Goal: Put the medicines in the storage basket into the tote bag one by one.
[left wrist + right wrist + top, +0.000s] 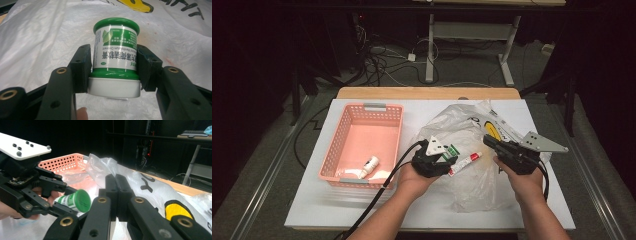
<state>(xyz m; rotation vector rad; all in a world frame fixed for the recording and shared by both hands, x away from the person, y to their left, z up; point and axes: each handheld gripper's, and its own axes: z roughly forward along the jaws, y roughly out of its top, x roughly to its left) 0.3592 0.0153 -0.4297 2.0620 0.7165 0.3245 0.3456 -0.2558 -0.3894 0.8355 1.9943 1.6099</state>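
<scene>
Left gripper (113,67) clamped on a small green jar (115,56); both black pads press flat on the label, one on each side. In the left gripper view the jar's long axis runs straight away from the camera along the jaws: white ribbed cap nearest the gripper body, green flanged base pointing outward. In the right gripper view the jar (75,200) lies near level, its round green end turned toward that camera. In the high view the jar (453,151) sits at the tip of the left gripper (447,156), over the plastic bag (472,180), pointing toward the person's right.

Jar: short cylinder, glossy paper label, white with green leaf print and green lettering. Cap matte white, finely ridged. Base rim smooth green plastic, slightly wider than the body.

Right gripper (116,195): jaws pressed together, nothing between them. In the high view it (492,142) rests over the bag's right half, a grey three-cornered plate on top.

Bag: thin, crinkled, translucent white film, printed with a yellow oval and black marks. A red-and-white tube (465,163) lies on it just beside the left gripper, axis slanting.

Pink basket (357,107): rectangular, perforated walls, grey handle clips, on the white table top (312,200) left of the bag. A small white bottle (370,165) lies tilted in its near corner.
</scene>
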